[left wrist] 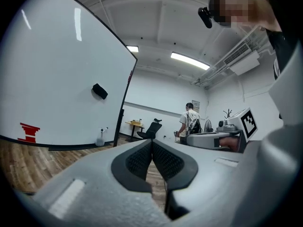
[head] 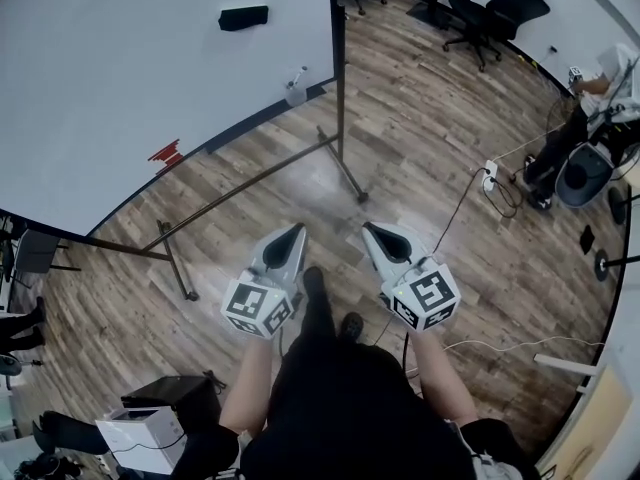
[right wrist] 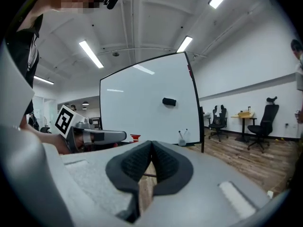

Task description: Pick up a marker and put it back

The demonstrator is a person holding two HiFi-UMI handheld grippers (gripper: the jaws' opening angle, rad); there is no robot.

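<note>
Wood-plank flooring (head: 420, 138) is filling most of the head view, and you are standing on it facing a large whiteboard (head: 120, 78) on a wheeled stand, up and to the left. You are holding the left gripper (head: 297, 231) and right gripper (head: 368, 228) side by side low in the picture, both well apart from the board. A black eraser (head: 243, 17) is clinging to the board face. A clear cup (head: 296, 90) is hanging at the board's lower edge, and a red shape (head: 167, 154) is sitting further along that edge. Another person (head: 590, 98) is sitting far off at the right, near some office chairs (head: 495, 13).

In the left gripper view, the left gripper (left wrist: 152, 143) is pressing its two dark pads together with nothing between them. Beyond it the whiteboard (left wrist: 57, 79) is rising at the left, and the clear cup (left wrist: 100, 138) is showing small at its foot.

In the right gripper view, the right gripper (right wrist: 151, 145) is likewise clenching on nothing, pads meeting. The clear cup (right wrist: 182, 138) is sitting at the board's bottom corner with thin sticks poking out, most likely the markers, though they are too small to tell for sure.

So neither gripper is carrying a marker, and the markers seem to be resting in the cup, far from your reach. Reaching, grasping, lifting and returning a marker all appear to be lying ahead of you, though this same scene would also be fitting a finished round
</note>
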